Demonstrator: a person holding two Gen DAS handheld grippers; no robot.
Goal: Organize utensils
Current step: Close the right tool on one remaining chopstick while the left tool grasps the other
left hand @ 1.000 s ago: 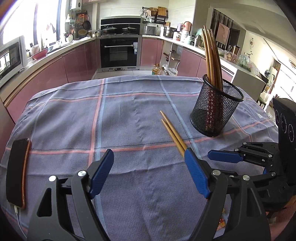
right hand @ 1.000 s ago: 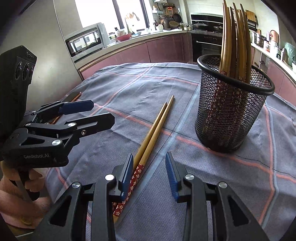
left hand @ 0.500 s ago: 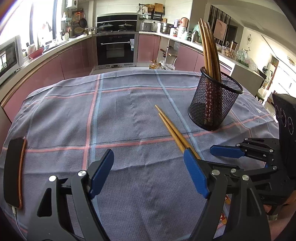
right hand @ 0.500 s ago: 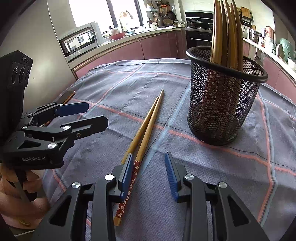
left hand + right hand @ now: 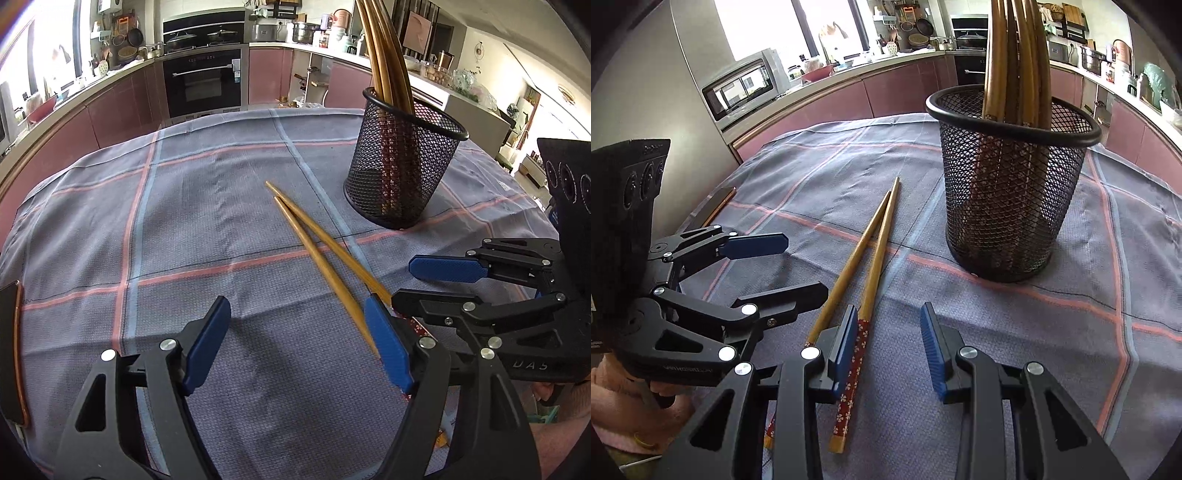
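Observation:
Two wooden chopsticks (image 5: pixel 314 243) with red patterned ends lie side by side on the checked tablecloth (image 5: pixel 184 221); they also show in the right wrist view (image 5: pixel 871 258). A black mesh holder (image 5: pixel 402 166) with several chopsticks upright in it stands to their right, also seen in the right wrist view (image 5: pixel 1008 184). My left gripper (image 5: pixel 299 343) is open and empty, its right finger over the chopsticks' near part. My right gripper (image 5: pixel 890 347) is open and empty, low over the cloth, its left finger beside the patterned ends.
A dark phone (image 5: pixel 11 350) lies at the cloth's left edge. The right gripper (image 5: pixel 480 288) shows in the left wrist view, the left gripper (image 5: pixel 731 280) in the right wrist view. Kitchen counters and an oven (image 5: pixel 203 85) stand behind the table.
Both grippers have moved forward and lower towards the chopsticks and the holder. Both stay open. The chopsticks and holder have not moved.

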